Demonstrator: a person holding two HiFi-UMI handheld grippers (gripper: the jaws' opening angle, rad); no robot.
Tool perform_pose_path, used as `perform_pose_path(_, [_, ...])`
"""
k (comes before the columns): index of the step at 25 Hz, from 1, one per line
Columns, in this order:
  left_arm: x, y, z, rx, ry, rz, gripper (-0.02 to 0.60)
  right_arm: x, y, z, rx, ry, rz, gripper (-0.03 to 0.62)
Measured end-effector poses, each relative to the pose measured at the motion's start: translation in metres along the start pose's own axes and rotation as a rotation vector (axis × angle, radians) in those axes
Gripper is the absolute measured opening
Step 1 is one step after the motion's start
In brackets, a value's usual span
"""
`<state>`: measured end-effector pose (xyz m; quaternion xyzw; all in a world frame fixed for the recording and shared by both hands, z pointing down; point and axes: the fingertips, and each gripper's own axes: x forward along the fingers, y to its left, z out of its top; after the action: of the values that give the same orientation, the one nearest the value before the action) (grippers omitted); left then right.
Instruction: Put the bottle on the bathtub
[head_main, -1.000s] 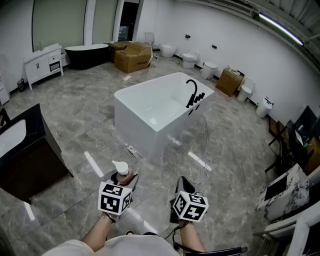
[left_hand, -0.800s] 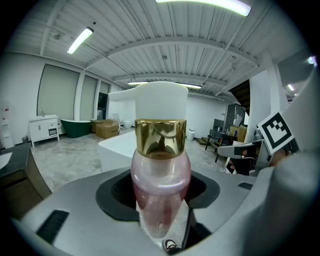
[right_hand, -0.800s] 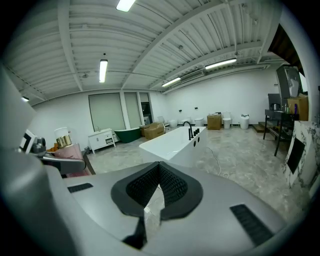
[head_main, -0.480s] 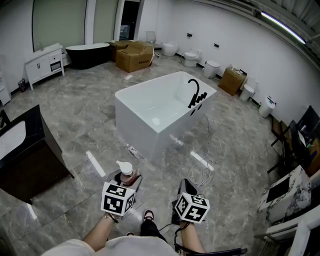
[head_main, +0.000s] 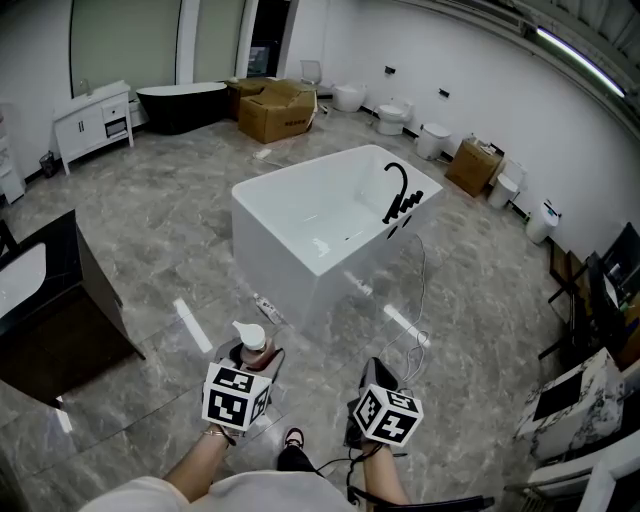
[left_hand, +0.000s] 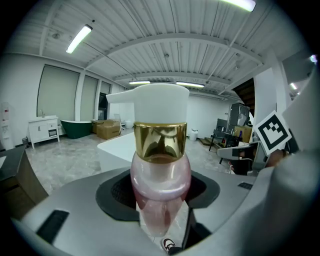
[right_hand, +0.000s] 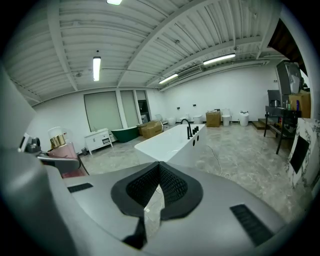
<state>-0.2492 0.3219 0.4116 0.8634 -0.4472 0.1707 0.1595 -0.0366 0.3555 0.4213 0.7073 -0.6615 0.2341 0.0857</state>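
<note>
A pink pump bottle (head_main: 250, 342) with a gold collar and white pump head stands upright between the jaws of my left gripper (head_main: 249, 358), which is shut on it. In the left gripper view the bottle (left_hand: 160, 190) fills the middle, gripped by its body. My right gripper (head_main: 375, 378) sits beside it at the lower right, its dark pads (right_hand: 172, 187) meeting at the tip with nothing between them. The white rectangular bathtub (head_main: 280, 255) stands on the floor ahead, some way off, and also shows as the bathtub (right_hand: 167, 142) in the right gripper view.
A black faucet (head_main: 398, 192) rises from the tub's right rim. A white cable (head_main: 412, 300) trails on the floor by the tub. A dark cabinet (head_main: 50, 320) is at the left; cardboard boxes (head_main: 275, 108), a black tub (head_main: 180, 100) and toilets line the back.
Both grippers and the view have advanced toward the bathtub, which sits slightly nearer. The bottle stays gripped on the left. A shoe has come into sight between the arms.
</note>
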Motion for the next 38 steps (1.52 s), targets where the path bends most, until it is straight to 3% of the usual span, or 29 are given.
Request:
perform_pose_path(12, [0.059, 0.029, 0.034, -0.012, -0.008, 0.027, 0.236, 0.069, -0.011, 0.042, -0.006, -0.005, 0.018, 0.026])
perform_pose_path(38, [0.168, 0.042, 0.096, -0.018, -0.017, 0.085, 0.235, 0.178, -0.065, 0.112, -0.001, -0.019, 0.061, 0.026])
